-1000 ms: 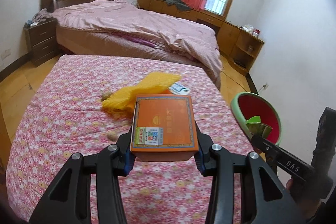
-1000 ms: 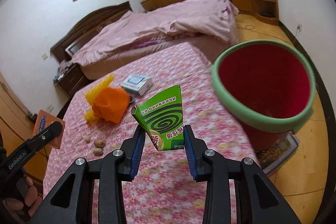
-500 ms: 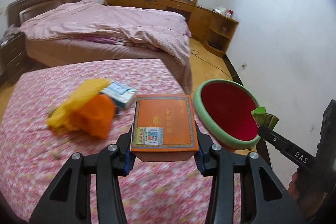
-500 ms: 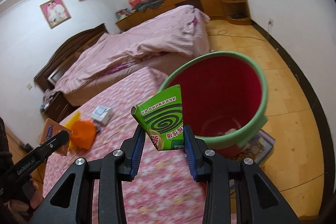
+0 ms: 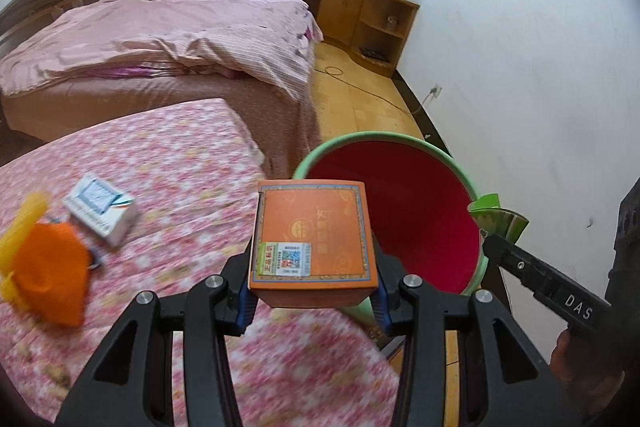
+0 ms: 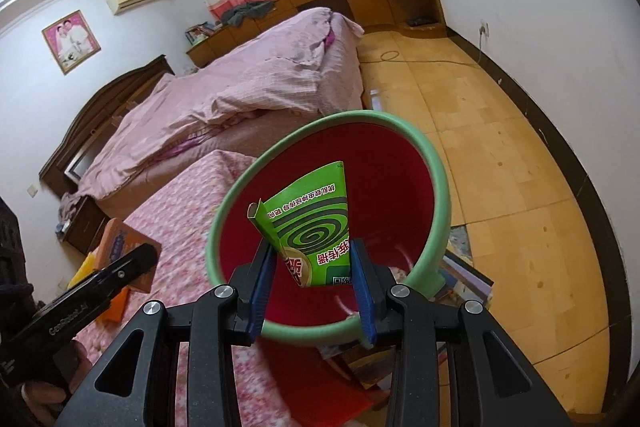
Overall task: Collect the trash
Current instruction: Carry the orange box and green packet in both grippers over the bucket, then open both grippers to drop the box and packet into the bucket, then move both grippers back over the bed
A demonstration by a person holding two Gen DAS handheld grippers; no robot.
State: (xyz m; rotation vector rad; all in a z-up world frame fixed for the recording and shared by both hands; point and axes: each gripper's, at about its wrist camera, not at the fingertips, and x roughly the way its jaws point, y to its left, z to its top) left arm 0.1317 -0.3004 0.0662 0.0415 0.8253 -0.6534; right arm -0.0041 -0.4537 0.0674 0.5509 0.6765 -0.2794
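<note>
My left gripper (image 5: 312, 295) is shut on an orange box (image 5: 312, 233) and holds it above the floral table's right edge, beside the red bin with a green rim (image 5: 404, 203). My right gripper (image 6: 312, 291) is shut on a green mosquito-coil box (image 6: 312, 227) and holds it over the mouth of the bin (image 6: 438, 187). The right gripper with the green box also shows in the left wrist view (image 5: 498, 221). The left gripper with the orange box shows in the right wrist view (image 6: 128, 243).
On the floral tablecloth (image 5: 180, 155) lie a small white and blue box (image 5: 102, 209), an orange and yellow bag (image 5: 44, 263) and some nuts (image 5: 56, 371). A pink bed (image 5: 160, 43) stands behind. Wooden floor (image 6: 500, 147) lies right of the bin.
Both grippers have swung right from over the table toward the bin. The green box now hangs over the bin's mouth and the orange box has reached its near rim.
</note>
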